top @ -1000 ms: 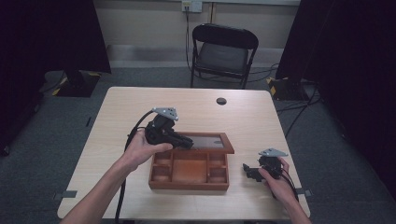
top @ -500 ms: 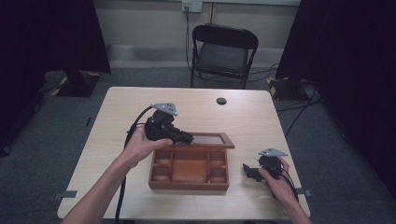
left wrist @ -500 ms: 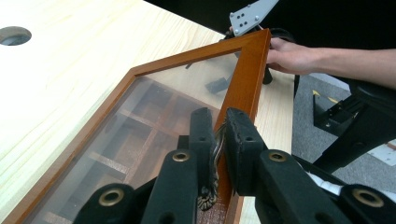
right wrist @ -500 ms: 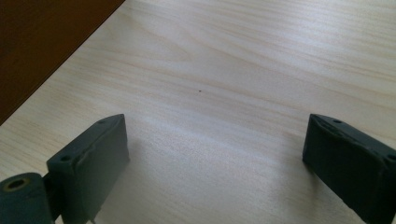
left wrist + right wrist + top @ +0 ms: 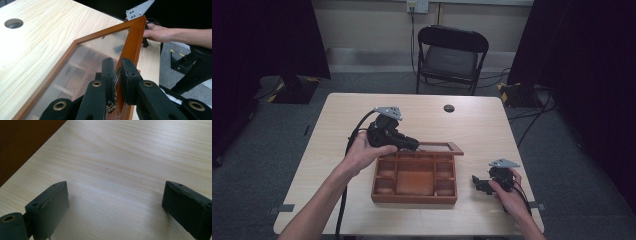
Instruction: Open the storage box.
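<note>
Wooden box (image 5: 414, 180) sat near front middle of table (image 5: 322, 150), long side running left to right. Inside split into small bins around one big middle bin. Glass lid (image 5: 439, 147) was lifted, standing up along back edge of box, long side also left to right. Left gripper (image 5: 409, 144) was squeezed tight on lid's wooden frame (image 5: 130, 47), by little metal clasp (image 5: 113, 93). Right gripper (image 5: 477, 182) rested low on table just right of box, jaws spread wide, nothing between them.
</note>
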Demonstrator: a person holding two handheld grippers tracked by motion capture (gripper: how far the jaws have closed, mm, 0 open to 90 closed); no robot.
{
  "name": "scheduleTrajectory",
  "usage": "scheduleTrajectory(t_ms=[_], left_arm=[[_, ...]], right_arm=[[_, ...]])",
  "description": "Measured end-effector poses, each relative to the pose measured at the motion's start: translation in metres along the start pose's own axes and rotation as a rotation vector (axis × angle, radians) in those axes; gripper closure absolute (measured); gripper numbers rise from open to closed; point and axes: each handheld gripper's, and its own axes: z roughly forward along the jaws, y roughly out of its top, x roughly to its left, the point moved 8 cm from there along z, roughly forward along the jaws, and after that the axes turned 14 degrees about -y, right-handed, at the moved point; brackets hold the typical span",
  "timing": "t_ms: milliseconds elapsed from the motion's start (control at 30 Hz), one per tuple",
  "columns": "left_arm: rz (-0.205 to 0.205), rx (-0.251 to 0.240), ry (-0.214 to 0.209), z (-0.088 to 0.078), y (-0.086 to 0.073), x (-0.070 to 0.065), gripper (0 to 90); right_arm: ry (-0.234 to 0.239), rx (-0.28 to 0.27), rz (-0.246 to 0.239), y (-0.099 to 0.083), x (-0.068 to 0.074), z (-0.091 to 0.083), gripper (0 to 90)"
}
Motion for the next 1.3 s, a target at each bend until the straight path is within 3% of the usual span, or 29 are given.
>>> scheduleTrajectory(t_ms=[500, 967, 1300], left_arm=[[0.013, -0.001, 0.021, 0.000, 0.003, 0.002, 82.0], [-0.004, -0.020, 0.022, -0.003, 0.007, 0.005, 82.1], [0.014, -0.024, 0.057, -0.007, 0.014, 0.007, 83.7]], right_arm=[[0.001, 0.000, 0.000, 0.000, 0.000, 0.000, 6.2], [0.000, 0.000, 0.000, 0.000, 0.000, 0.000, 6.2], [0.001, 0.000, 0.000, 0.000, 0.000, 0.000, 6.2]])
